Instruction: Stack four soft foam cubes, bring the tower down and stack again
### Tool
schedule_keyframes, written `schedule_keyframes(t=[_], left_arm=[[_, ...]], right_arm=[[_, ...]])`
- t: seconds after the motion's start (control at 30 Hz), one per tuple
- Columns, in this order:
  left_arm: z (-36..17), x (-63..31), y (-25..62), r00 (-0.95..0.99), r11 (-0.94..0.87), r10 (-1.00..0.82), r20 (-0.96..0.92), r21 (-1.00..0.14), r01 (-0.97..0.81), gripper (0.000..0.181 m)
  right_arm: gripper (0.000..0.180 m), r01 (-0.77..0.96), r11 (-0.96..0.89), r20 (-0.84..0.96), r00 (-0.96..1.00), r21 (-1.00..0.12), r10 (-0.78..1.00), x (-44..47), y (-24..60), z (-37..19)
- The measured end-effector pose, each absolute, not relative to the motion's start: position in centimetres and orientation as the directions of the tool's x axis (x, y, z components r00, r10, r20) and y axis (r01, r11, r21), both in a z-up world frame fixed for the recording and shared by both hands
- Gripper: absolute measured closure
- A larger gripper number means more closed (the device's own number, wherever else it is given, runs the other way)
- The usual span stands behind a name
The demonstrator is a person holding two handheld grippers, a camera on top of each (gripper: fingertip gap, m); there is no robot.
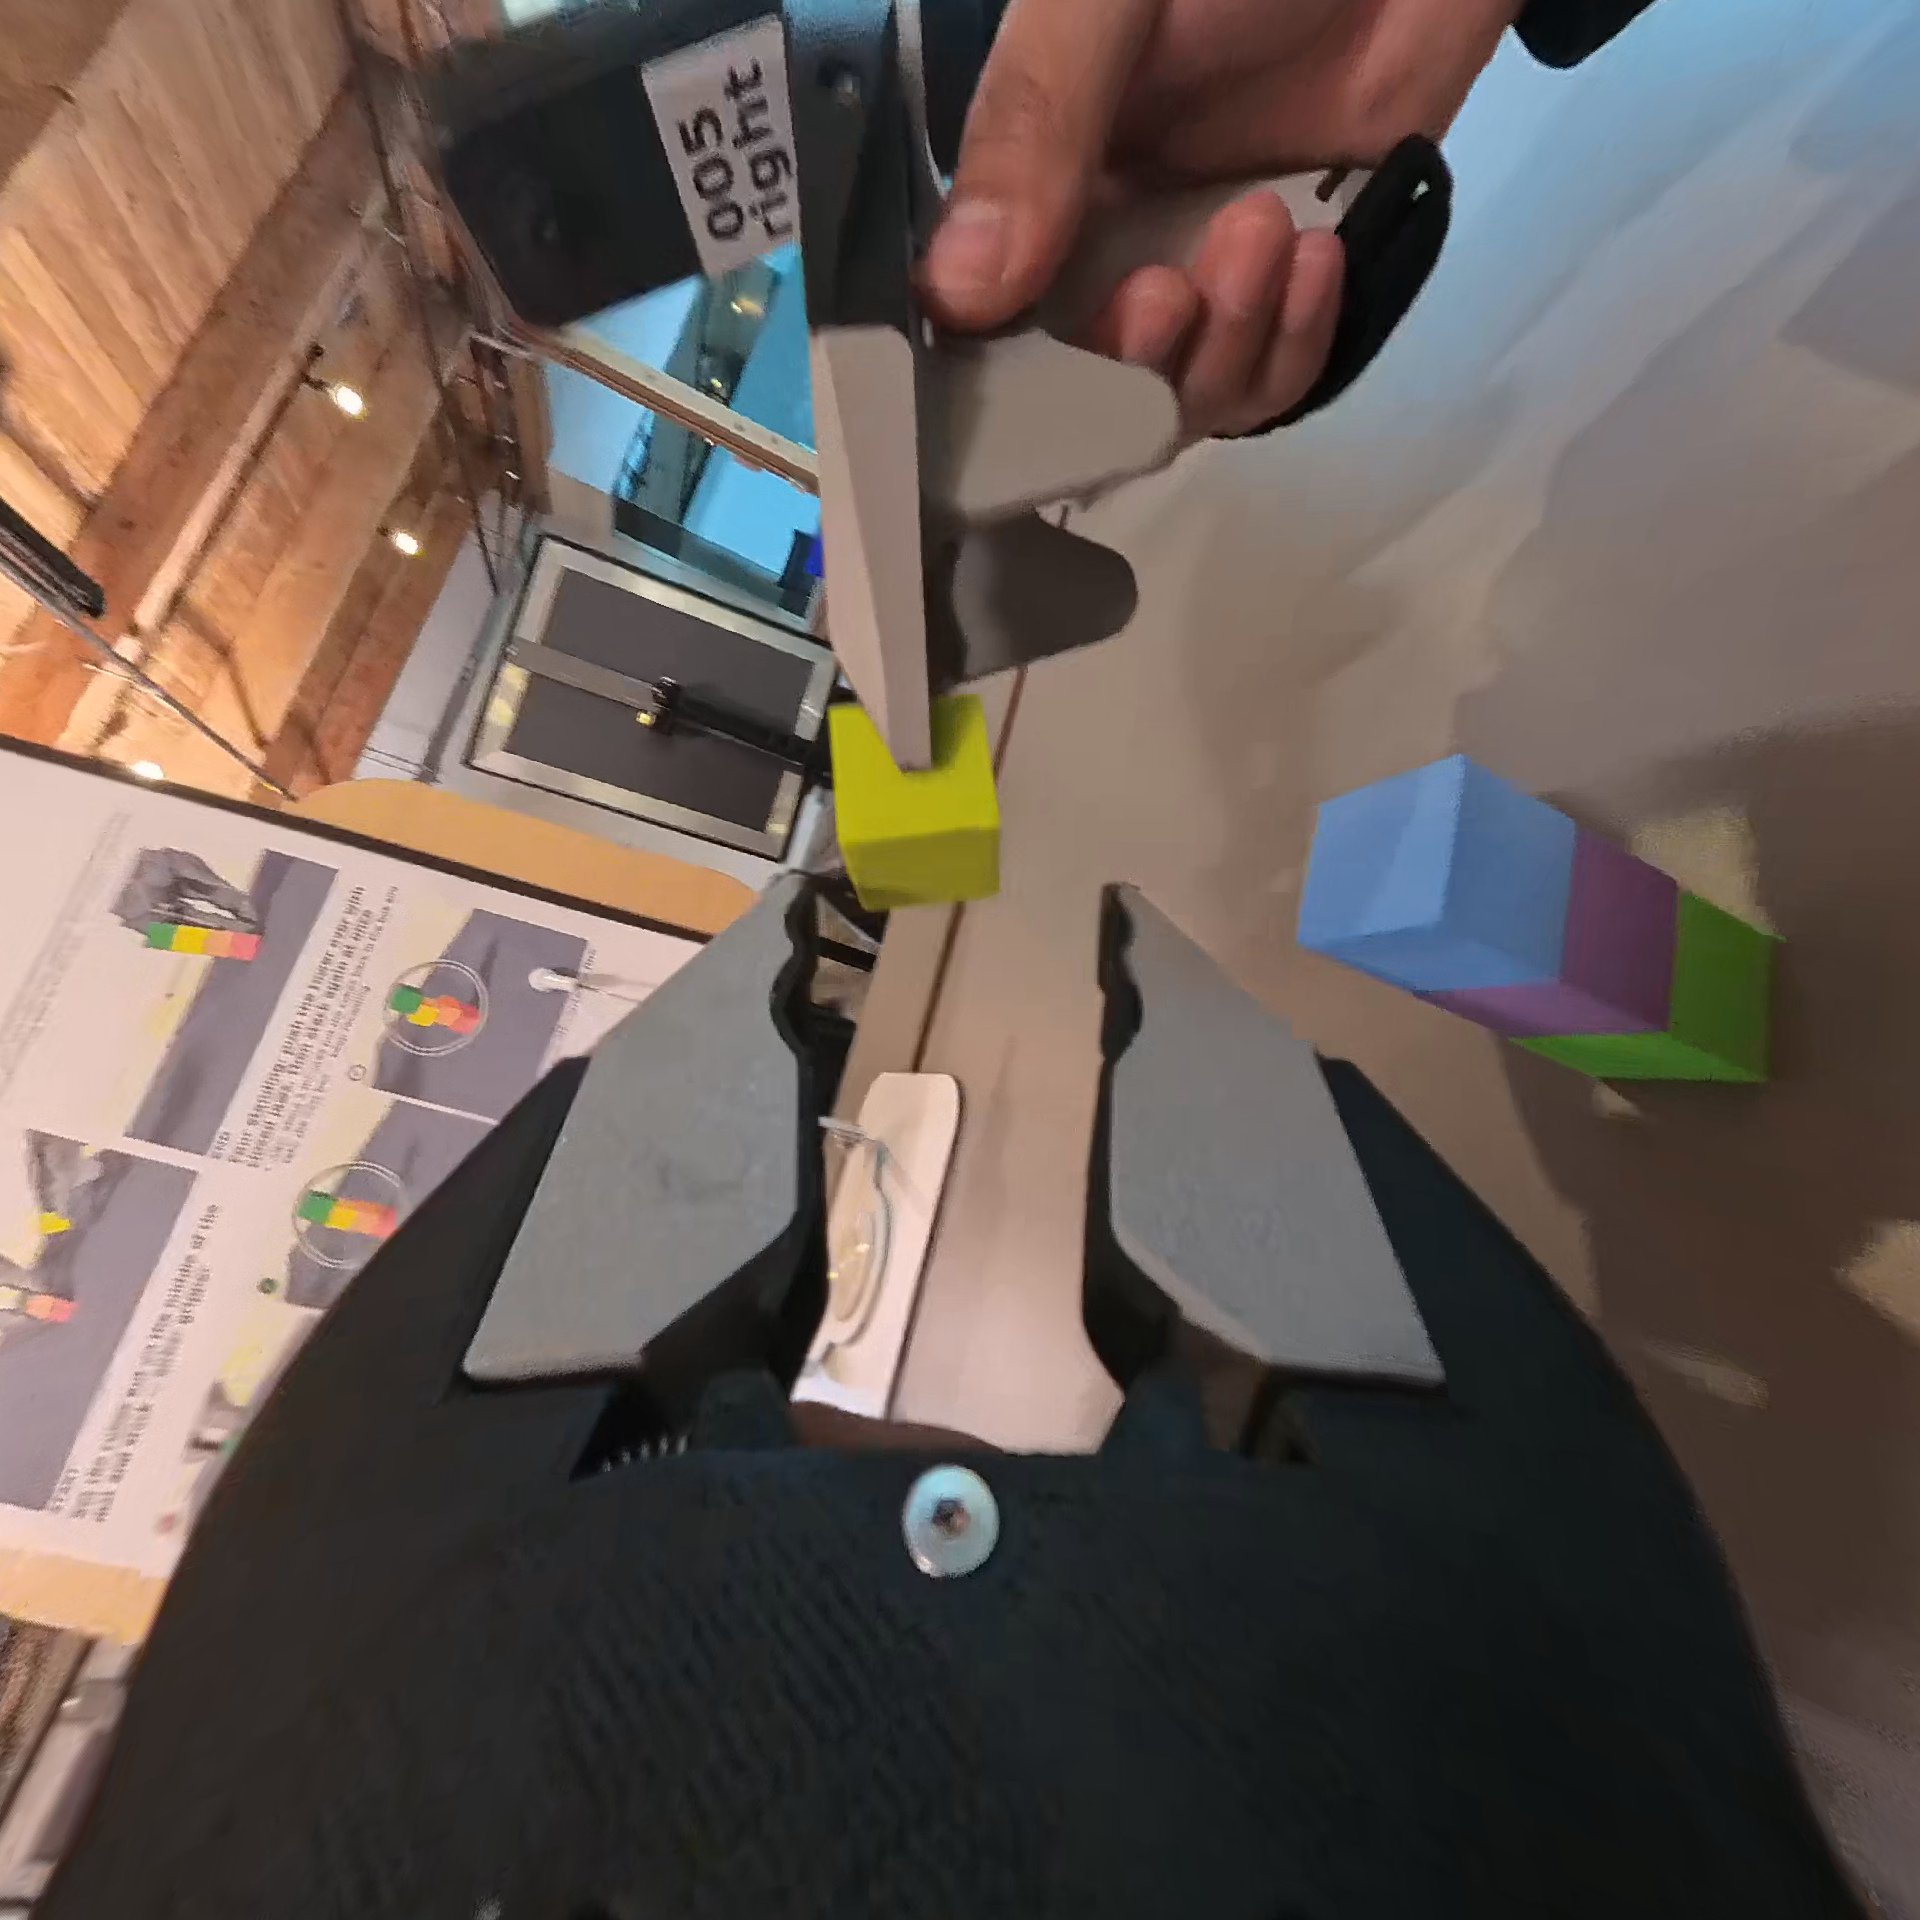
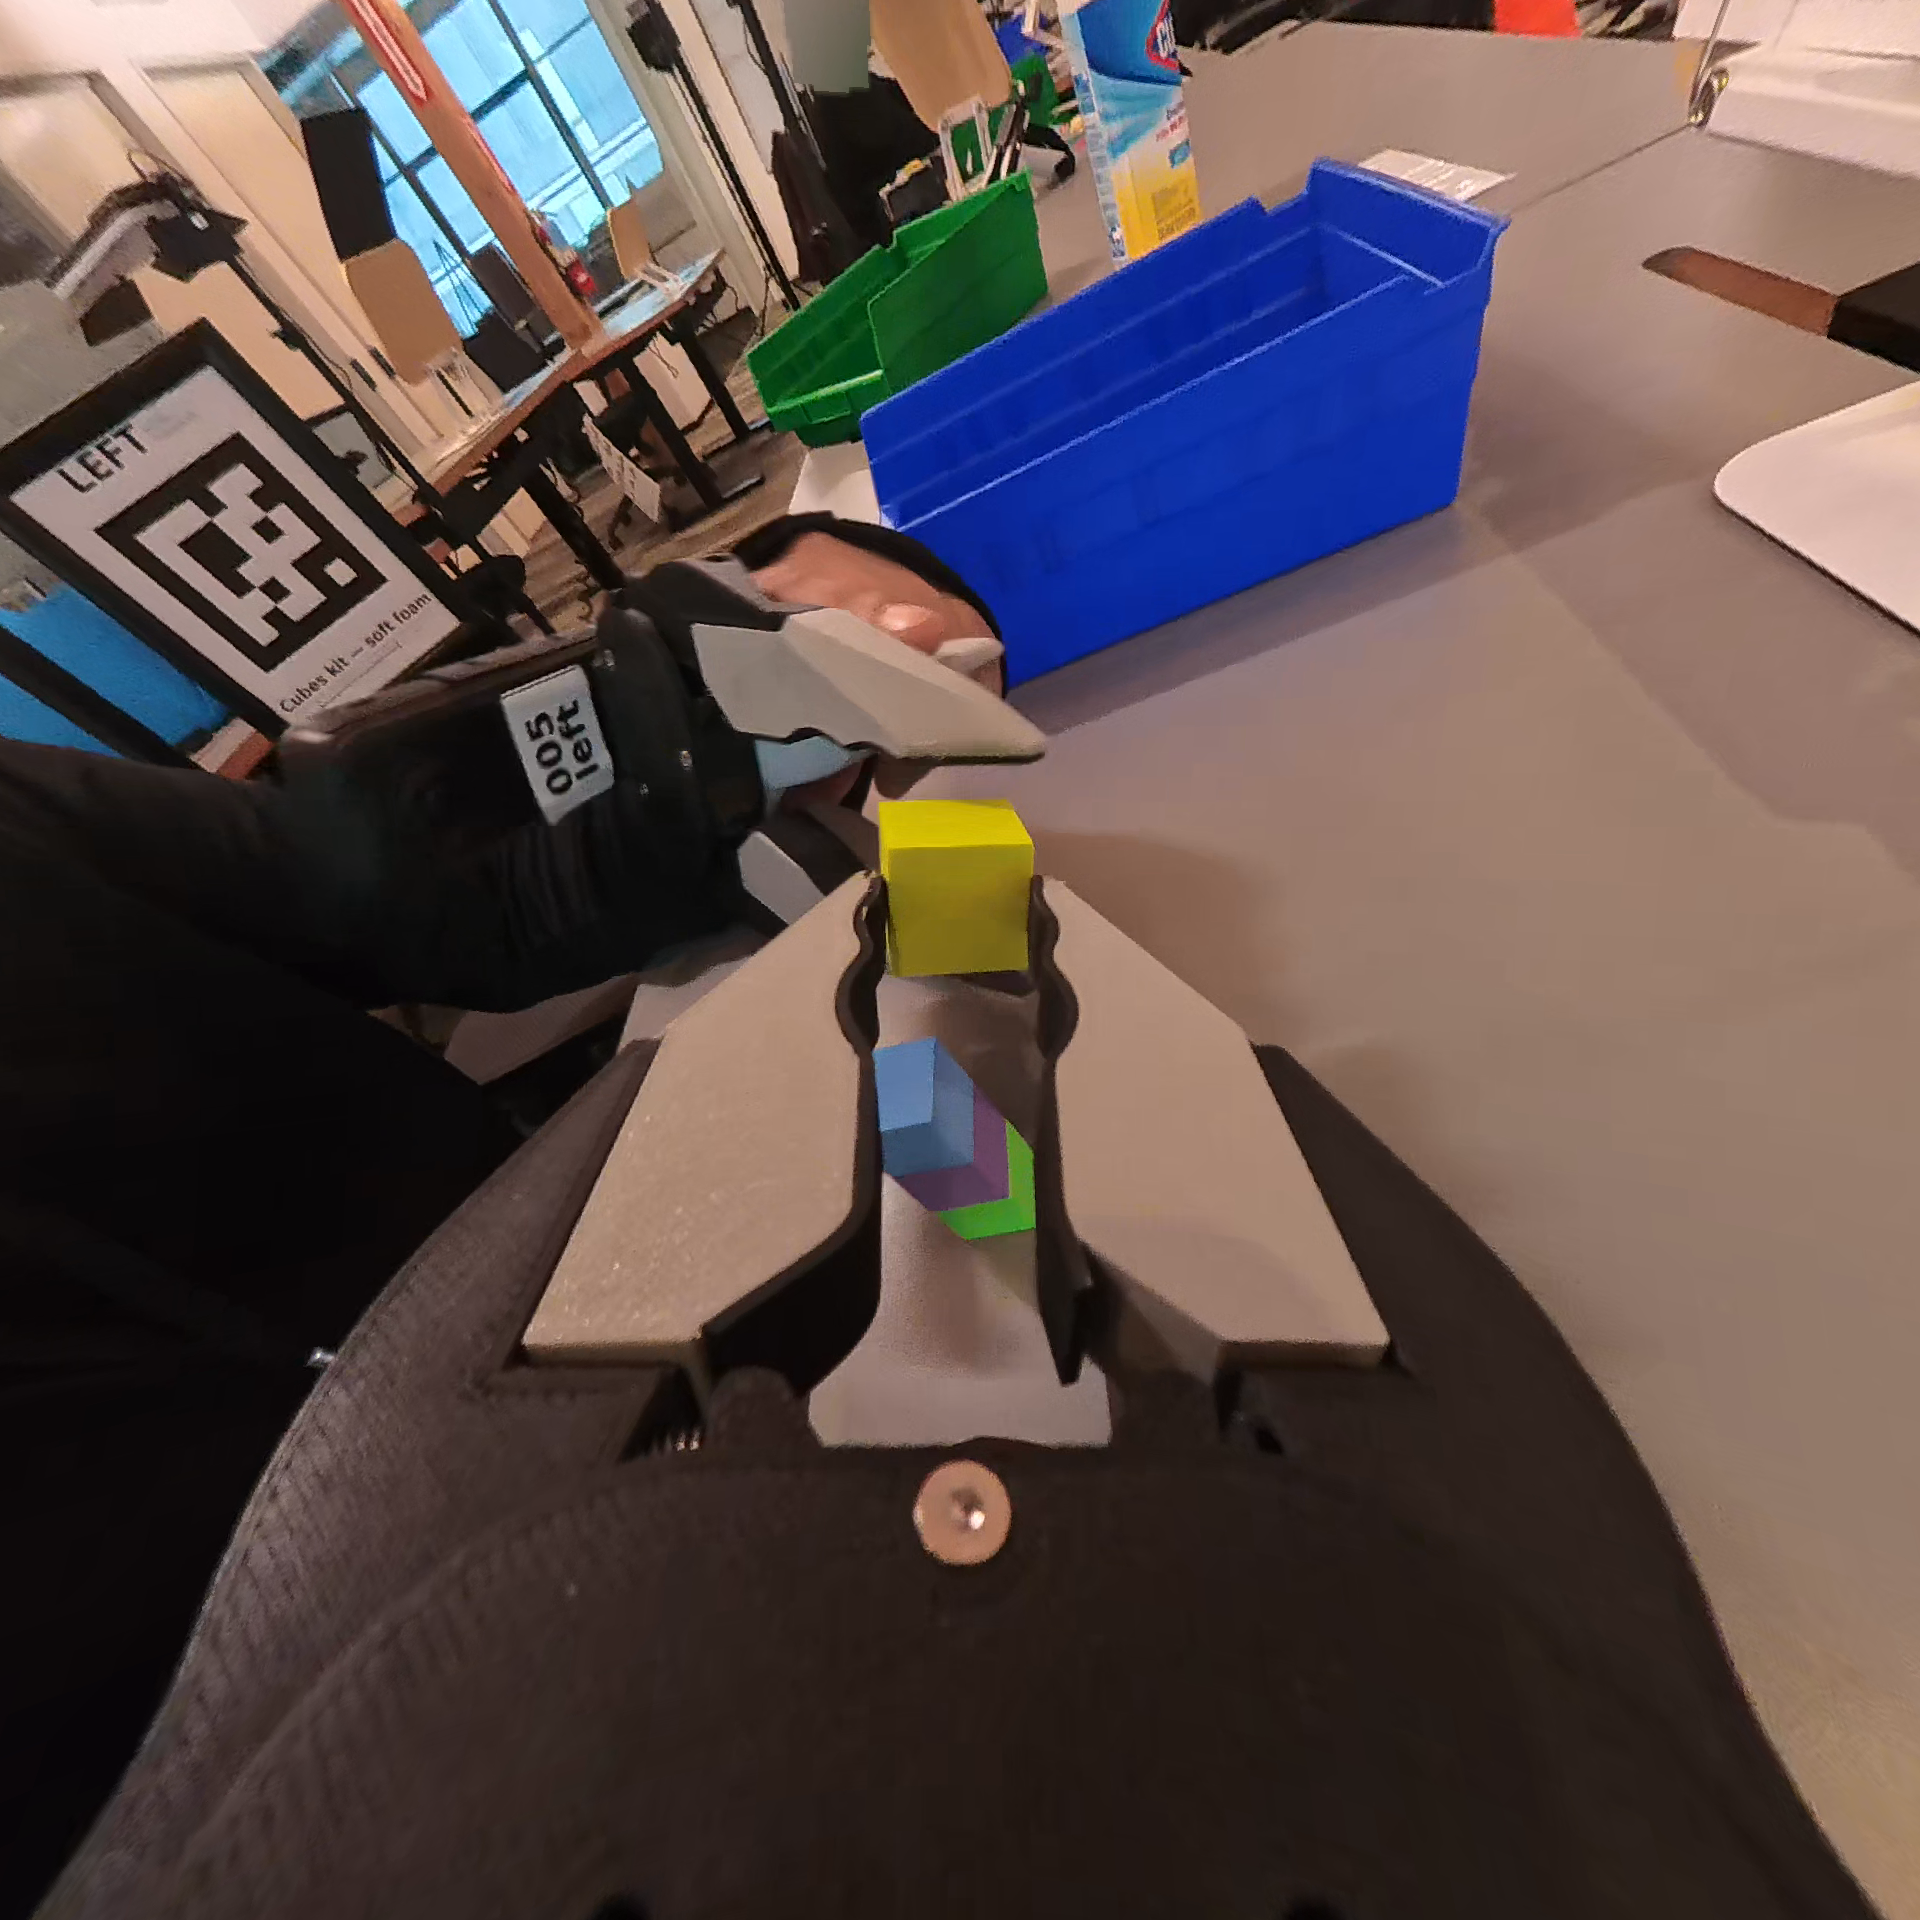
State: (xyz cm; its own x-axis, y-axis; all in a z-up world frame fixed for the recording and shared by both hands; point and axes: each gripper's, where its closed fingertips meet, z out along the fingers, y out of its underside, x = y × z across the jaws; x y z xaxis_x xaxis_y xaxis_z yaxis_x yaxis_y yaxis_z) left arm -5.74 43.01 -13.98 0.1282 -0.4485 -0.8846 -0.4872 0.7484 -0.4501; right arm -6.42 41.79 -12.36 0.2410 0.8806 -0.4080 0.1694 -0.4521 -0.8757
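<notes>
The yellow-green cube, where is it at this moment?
The yellow-green cube is held between the fingertips of the right tool, in the air above the stack of blue cube, purple cube and green cube.

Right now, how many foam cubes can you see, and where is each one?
4. The yellow cube is gripped in the right gripper, in the air. The blue cube, purple cube and green cube sit stacked on the table, blue on top.

Both wrist cameras share cube tower [image 1: 1538,925]
</notes>
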Motion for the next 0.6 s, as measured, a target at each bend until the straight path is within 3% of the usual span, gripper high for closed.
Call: schedule_keyframes(t=[0.13,0.2,0.37,0.47,0.6], left_arm=[[-16.2,-6.8,44.4,0.081,0.668,-0.549,-0.832,-0.495,-0.555,0.123],[-17.3,-7.7,45.5,0.082,0.594,-0.624,-0.777,-0.540,-0.596,0.129],[-20.9,-10.9,51.2,0.256,0.254,-0.712,-0.654,-0.580,-0.774,0.139],[-23.9,-11.9,51.7,0.289,0.088,-0.793,-0.535,-0.572,-0.816,0.139],[-24.7,-12.3,52.2,0.343,0.001,-0.815,-0.466,-0.594,-0.805,0.149]], right_arm=[[0.155,0.227,-0.392,-0.333,0.257,-0.892,0.907,-5.8,41.2,-11.9],[0.155,0.296,-0.339,-0.258,0.283,-0.893,0.924,-5.5,40.7,-11.9],[0.155,0.436,-0.246,-0.121,0.294,-0.866,0.948,-5.5,39.3,-11.5],[0.155,0.509,-0.241,-0.108,0.277,-0.827,0.955,-5.9,38.5,-11.5],[0.155,0.660,-0.246,-0.073,0.278,-0.710,0.958,-5.9,37.7,-12.3]])
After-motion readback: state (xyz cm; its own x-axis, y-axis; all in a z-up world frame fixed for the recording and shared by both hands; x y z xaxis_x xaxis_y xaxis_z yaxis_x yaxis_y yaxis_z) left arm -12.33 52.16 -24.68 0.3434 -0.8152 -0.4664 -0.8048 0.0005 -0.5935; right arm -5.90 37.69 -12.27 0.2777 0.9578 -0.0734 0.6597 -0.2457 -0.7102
